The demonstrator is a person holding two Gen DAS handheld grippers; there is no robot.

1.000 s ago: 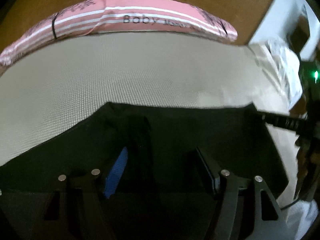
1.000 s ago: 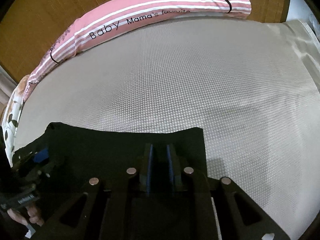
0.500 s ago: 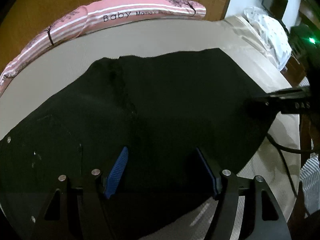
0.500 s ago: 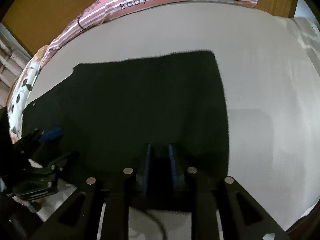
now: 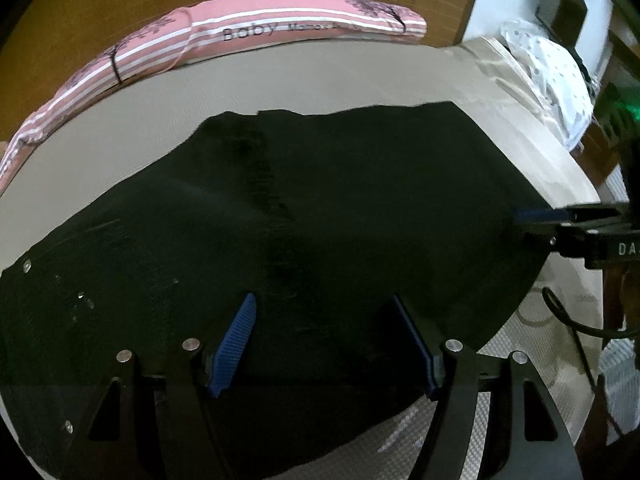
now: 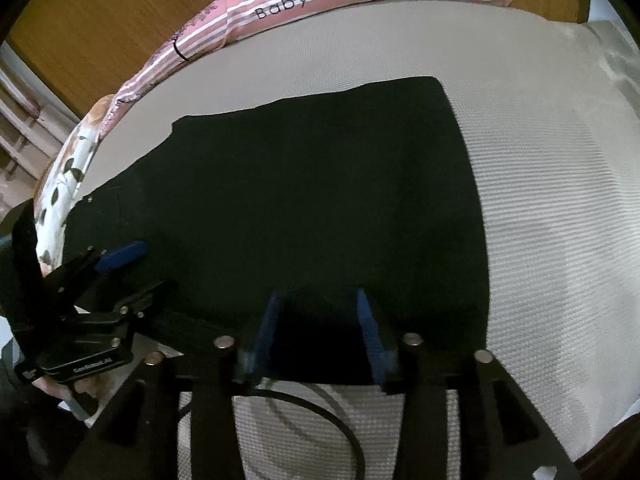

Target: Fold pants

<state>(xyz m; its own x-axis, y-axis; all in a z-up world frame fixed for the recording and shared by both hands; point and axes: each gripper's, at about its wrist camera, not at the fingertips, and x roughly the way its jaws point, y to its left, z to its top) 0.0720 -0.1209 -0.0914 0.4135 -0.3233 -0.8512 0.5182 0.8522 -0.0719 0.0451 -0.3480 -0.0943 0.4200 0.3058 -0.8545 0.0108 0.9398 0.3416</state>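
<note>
Left wrist view: the black pants [image 5: 320,220] lie spread flat on the bed [image 5: 280,76], filling the middle from 9 to 3 o'clock, with a pink pillow [image 5: 240,36] along the far edge at 12. The left tool [image 5: 332,340] hovers low over the near hem at 6 o'clock, its blue pads spread wide and gripping nothing. To fold cleanly, both tools should probably pinch matching hem corners and lift together.

Right wrist view: the right tool [image 6: 320,328] sits level at 6 o'clock over the near hem, pads spread with cloth between them but seemingly not pinched. The left tool [image 6: 116,268] enters at 8 o'clock, angled toward the cloth.
</note>
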